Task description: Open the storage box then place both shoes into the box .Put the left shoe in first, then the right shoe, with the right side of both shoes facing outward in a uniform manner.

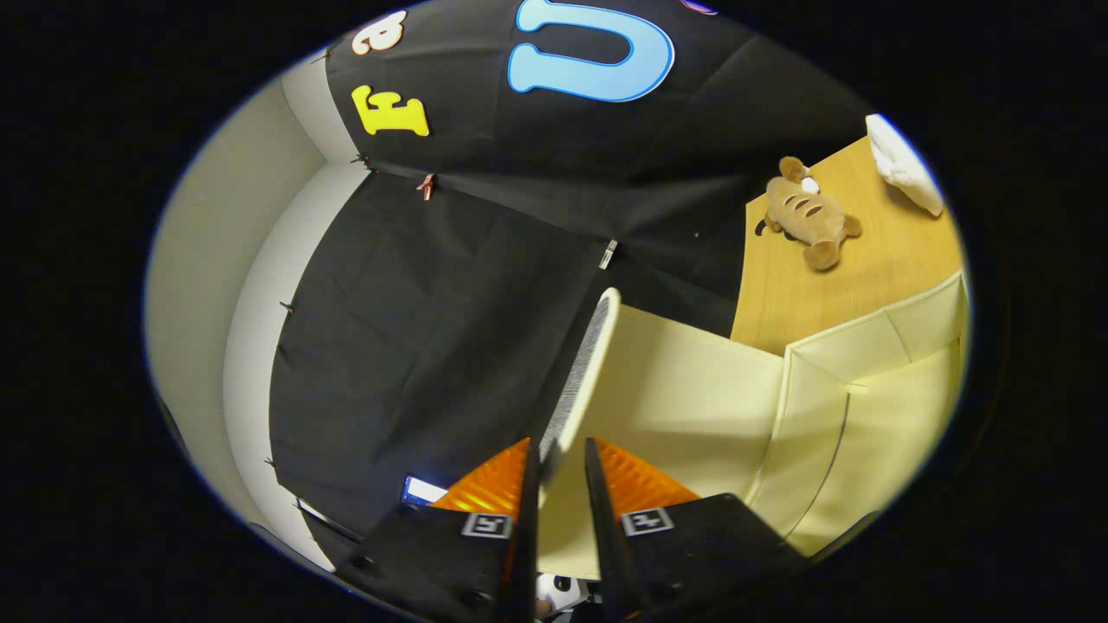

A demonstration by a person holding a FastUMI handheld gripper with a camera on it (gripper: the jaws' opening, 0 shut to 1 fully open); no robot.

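The storage box (874, 433) is pale cream and stands just ahead of my fingers to the right. Its lid (692, 389) is swung up and stands on edge, its thin rim (591, 363) running straight out from between my fingers. My gripper (561, 457) is shut on the lid's near edge, one finger on each face. A small black-and-white thing (557, 592), perhaps part of a shoe, peeks out low between the finger bases; too little of it shows to tell.
A wooden table top (874, 268) lies beyond the box. On it rest a brown plush toy (809, 216) and, further off, a white soft item (905, 164). The booth's black cloth wall (433, 329) hangs close on the lid's other side.
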